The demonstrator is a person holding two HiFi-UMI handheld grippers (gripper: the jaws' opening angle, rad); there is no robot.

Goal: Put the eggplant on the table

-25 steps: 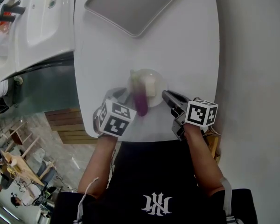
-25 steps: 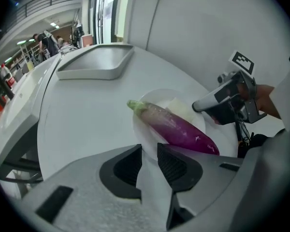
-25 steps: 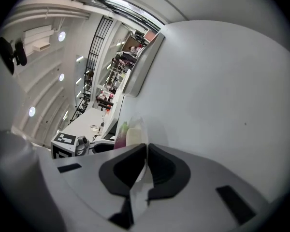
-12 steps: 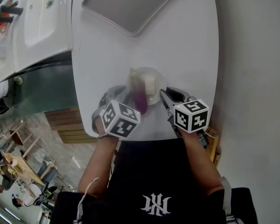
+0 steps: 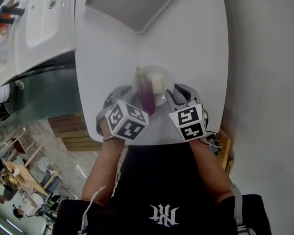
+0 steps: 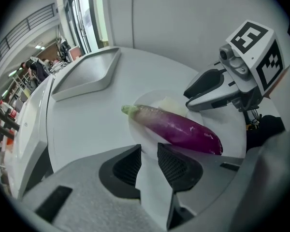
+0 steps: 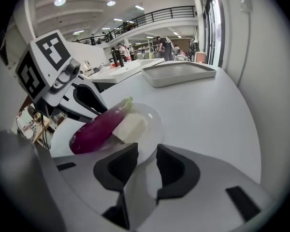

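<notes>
A purple eggplant (image 5: 147, 99) (image 6: 183, 129) (image 7: 99, 124) lies across a clear plate (image 5: 162, 76) (image 7: 153, 119) on the white table (image 5: 196, 43), its green stem pointing away from me. A pale block (image 5: 157, 87) (image 7: 130, 128) lies beside it on the plate. My left gripper (image 5: 130, 94) (image 6: 149, 149) stands at the plate's left rim, jaws a little apart with nothing pressed between them. At the plate's right rim, my right gripper (image 5: 179, 89) (image 7: 147, 151) has its jaws opening; the rim shows in the gap, not squeezed.
A grey tray (image 5: 132, 4) (image 6: 87, 74) (image 7: 179, 71) lies at the far end of the table. A white sink unit (image 5: 34, 23) stands to the left. The table's near edge runs just under both grippers, with my body behind it.
The right gripper has rolled over, its marker cube swinging left and down, and its jaws have parted beside the plate. The left gripper, eggplant and plate have stayed put.
</notes>
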